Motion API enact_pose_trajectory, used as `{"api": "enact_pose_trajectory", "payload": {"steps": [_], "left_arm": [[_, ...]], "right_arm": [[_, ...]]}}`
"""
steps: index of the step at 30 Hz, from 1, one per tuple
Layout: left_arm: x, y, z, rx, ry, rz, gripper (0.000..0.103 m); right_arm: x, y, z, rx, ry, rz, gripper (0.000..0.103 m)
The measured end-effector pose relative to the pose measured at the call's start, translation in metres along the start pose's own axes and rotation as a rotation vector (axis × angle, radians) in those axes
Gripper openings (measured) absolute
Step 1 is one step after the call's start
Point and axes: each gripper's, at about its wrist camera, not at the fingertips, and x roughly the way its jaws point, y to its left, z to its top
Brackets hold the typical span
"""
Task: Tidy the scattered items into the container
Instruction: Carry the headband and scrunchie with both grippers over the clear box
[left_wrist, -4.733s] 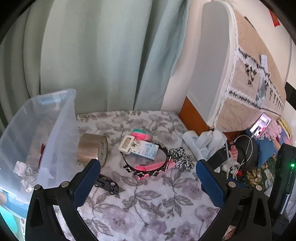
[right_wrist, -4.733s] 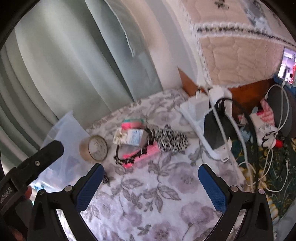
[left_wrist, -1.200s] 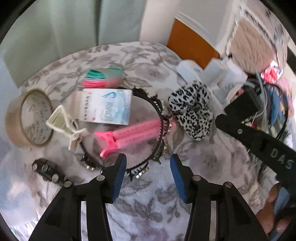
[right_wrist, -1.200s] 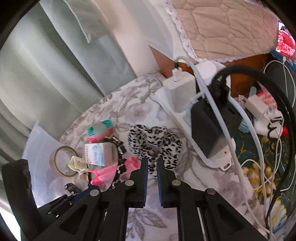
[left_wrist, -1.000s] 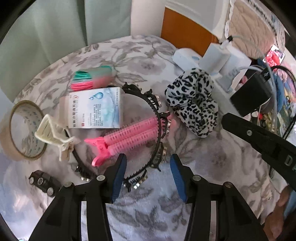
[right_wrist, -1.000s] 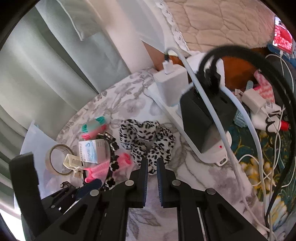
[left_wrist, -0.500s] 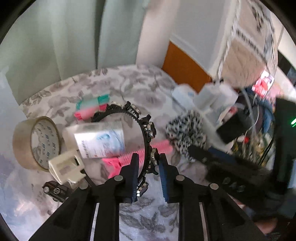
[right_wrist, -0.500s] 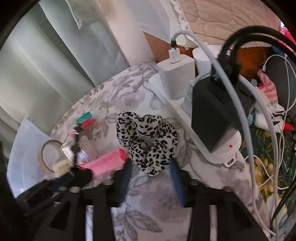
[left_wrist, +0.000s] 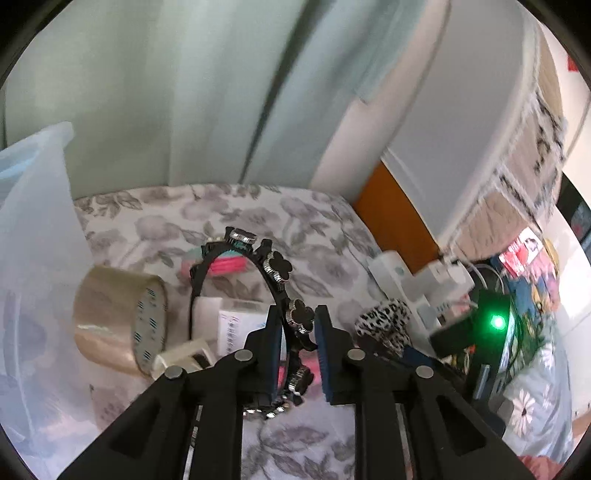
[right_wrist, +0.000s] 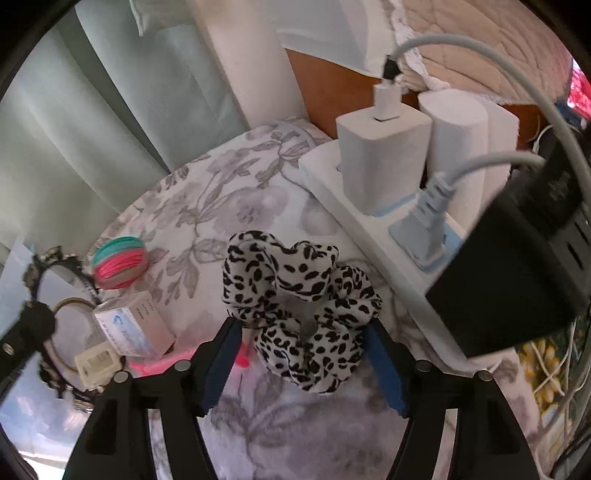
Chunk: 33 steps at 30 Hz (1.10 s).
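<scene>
**Headband gripped by left claw; right claw open around scrunchie**

The left claw (left_wrist: 298, 334) had just been closing and was clamped narrow on the black headband (left_wrist: 275, 264), its pads pressing the band at one of the clover studs. The headband stood tilted up from the floral tabletop (left_wrist: 314, 229), arching over the pink-and-teal hair ties (left_wrist: 227, 263) — the far end looked raised, though blur left contact with the surface unclear. The tape roll (left_wrist: 118, 325) lay on its side to the left, just beside the clear container (left_wrist: 33, 229) at the left edge. A small box (left_wrist: 236, 325) and a cream clip (left_wrist: 184, 356) sat under the band's arc.

The right claw (right_wrist: 304, 356) had just been opening and stood wide, one finger on each side of the leopard scrunchie (right_wrist: 295, 306) — the pads did not press it. The scrunchie lay on the tabletop, near the white power strip (right_wrist: 354, 214) with its chargers. The pink clip (right_wrist: 166, 363) showed partly behind the left finger.
</scene>
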Motion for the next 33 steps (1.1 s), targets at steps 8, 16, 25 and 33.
{"api": "enact_pose_trajectory", "payload": {"steps": [8,16,25,33], "left_arm": [[0.004,0.019,0.007,-0.059,-0.006,0.019,0.017],[-0.008,0.022,0.005,-0.058,-0.023,0.026,0.012],[-0.022,0.016,0.005,-0.055,-0.037,0.025,0.012],[-0.054,0.001,0.007,-0.058,-0.080,0.020,0.011]], "right_arm": [[0.005,0.004,0.001,0.000,-0.027,-0.043,0.075],[0.000,-0.007,-0.003,0.045,-0.040,-0.046,0.050],[-0.021,-0.015,-0.010,0.077,-0.044,0.045,0.026],[-0.061,-0.015,-0.017,0.075,-0.088,0.119,0.026]]}}
